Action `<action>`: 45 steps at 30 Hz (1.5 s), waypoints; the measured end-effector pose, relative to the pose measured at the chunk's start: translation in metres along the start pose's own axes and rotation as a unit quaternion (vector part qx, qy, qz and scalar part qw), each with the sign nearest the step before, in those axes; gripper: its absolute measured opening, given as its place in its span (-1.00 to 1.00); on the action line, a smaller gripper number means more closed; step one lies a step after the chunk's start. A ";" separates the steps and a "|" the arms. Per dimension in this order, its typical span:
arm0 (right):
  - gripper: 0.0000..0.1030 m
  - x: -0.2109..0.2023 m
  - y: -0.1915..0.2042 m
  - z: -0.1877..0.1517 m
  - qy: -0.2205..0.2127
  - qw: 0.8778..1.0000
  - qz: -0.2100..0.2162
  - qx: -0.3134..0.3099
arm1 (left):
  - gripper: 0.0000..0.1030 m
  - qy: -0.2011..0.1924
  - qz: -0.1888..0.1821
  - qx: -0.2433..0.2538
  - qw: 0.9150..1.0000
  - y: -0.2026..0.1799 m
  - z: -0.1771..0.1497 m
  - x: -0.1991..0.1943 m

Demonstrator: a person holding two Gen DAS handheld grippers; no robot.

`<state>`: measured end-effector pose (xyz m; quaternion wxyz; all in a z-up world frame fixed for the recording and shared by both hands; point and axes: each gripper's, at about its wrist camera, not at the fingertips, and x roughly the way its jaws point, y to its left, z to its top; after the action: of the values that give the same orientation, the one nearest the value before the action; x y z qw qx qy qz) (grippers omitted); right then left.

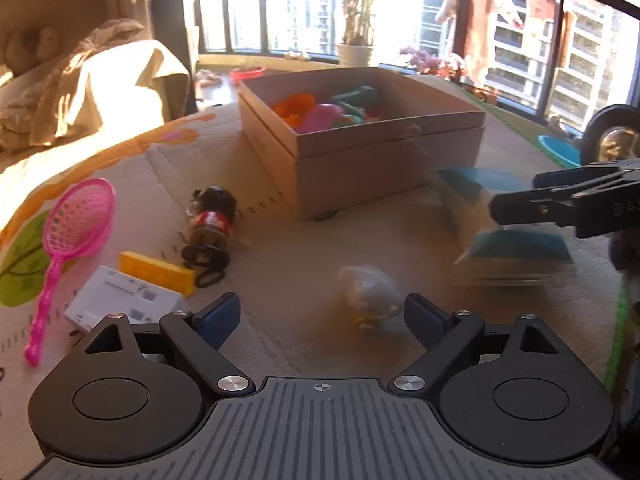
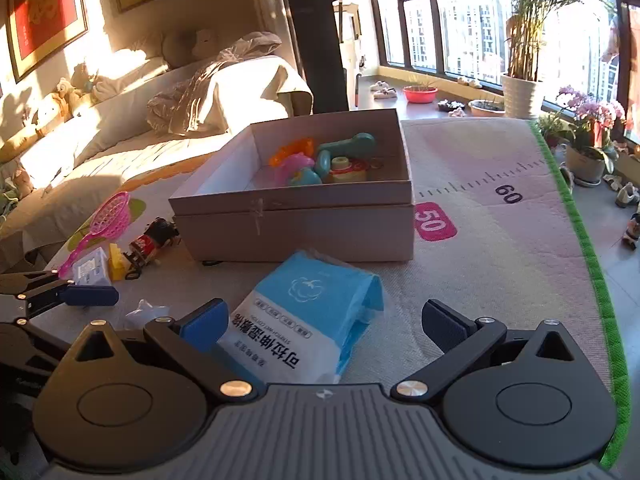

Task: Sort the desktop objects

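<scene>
An open cardboard box [image 2: 304, 216] [image 1: 384, 160] holds several plastic toys [image 2: 320, 160]. A blue and white tissue pack [image 2: 308, 320] lies between the open fingers of my right gripper [image 2: 324, 320], untouched by either pad; it is blurred in the left wrist view [image 1: 516, 248]. My left gripper [image 1: 322, 320] is open around a small clear plastic bag [image 1: 368, 296], apart from it. The bag also shows in the right wrist view [image 2: 146, 312].
A pink toy racket [image 1: 68, 240], a white box [image 1: 120, 300], a yellow block [image 1: 156, 268] and a small doll figure [image 1: 210, 224] lie at the left on the mat [image 2: 500, 240]. A sofa [image 2: 120, 120] stands behind, with plants [image 2: 520, 80] by the window.
</scene>
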<state>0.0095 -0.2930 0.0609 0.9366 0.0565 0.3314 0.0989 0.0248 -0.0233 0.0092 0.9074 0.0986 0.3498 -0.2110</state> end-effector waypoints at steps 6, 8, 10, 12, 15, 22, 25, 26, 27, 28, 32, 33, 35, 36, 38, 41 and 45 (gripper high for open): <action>1.00 0.009 0.012 0.002 0.016 0.999 0.026 0.010 | 0.83 0.007 0.023 -0.010 1.000 0.016 -0.003 -0.004; 0.94 0.018 0.014 0.006 0.022 0.999 0.027 0.025 | 0.83 0.006 -0.002 -0.013 1.000 0.015 -0.002 -0.007; 0.51 0.025 0.017 0.008 0.029 0.999 0.026 0.026 | 0.83 0.004 -0.013 -0.011 1.000 0.008 0.002 -0.003; 0.01 0.027 0.021 0.008 0.038 0.999 0.014 0.004 | 0.76 0.007 -0.011 -0.008 1.000 0.003 0.007 0.004; -0.01 0.021 0.019 0.004 0.044 0.999 0.015 -0.004 | 0.58 0.012 -0.016 -0.006 1.000 -0.005 0.013 0.016; -0.02 0.001 0.004 -0.006 0.048 0.999 0.001 -0.015 | 0.16 0.010 -0.027 0.017 0.999 -0.023 0.014 0.015; -0.02 -0.006 0.000 -0.006 0.054 0.998 0.005 -0.024 | -0.29 0.010 -0.028 0.021 0.999 -0.027 0.011 0.007; -0.03 -0.010 0.000 -0.004 0.052 0.998 0.008 -0.030 | -0.30 0.008 -0.028 0.022 0.999 -0.027 0.011 0.003; -0.03 -0.015 -0.001 -0.002 0.047 0.998 0.011 -0.035 | -0.30 0.001 -0.027 0.026 0.999 -0.029 0.011 -0.004; -0.03 -0.024 -0.001 0.003 0.036 0.998 0.016 -0.040 | -0.31 -0.011 -0.026 0.032 0.999 -0.030 0.011 -0.012; -0.03 -0.058 -0.010 0.029 -0.026 0.998 0.035 -0.034 | -0.71 -0.055 -0.029 0.042 0.997 -0.031 0.027 -0.038; -0.03 -0.065 -0.012 0.035 -0.039 0.998 0.035 -0.033 | -0.71 -0.068 -0.029 0.040 0.996 -0.030 0.035 -0.042; -0.03 -0.075 -0.015 0.048 -0.063 0.997 0.033 -0.031 | -0.71 -0.088 -0.024 0.042 0.995 -0.027 0.046 -0.047; -0.03 -0.078 -0.016 0.051 -0.072 0.997 0.028 -0.032 | -0.70 -0.089 -0.019 0.042 0.995 -0.025 0.050 -0.047; -0.03 -0.080 -0.017 0.051 -0.081 0.996 0.021 -0.035 | -0.54 -0.082 -0.025 0.044 0.995 -0.021 0.051 -0.045; -0.03 -0.071 -0.019 0.041 -0.061 0.997 0.029 -0.031 | 0.19 -0.059 -0.033 0.043 0.997 -0.019 0.036 -0.039; -0.03 -0.043 -0.015 0.017 -0.013 0.999 0.016 -0.035 | 0.42 -0.016 -0.034 0.038 0.999 -0.019 0.011 -0.027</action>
<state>-0.0106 -0.3174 0.0973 0.9405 0.0304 0.3146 0.1248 0.0052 -0.0354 0.0352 0.9008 0.1176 0.3299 -0.2565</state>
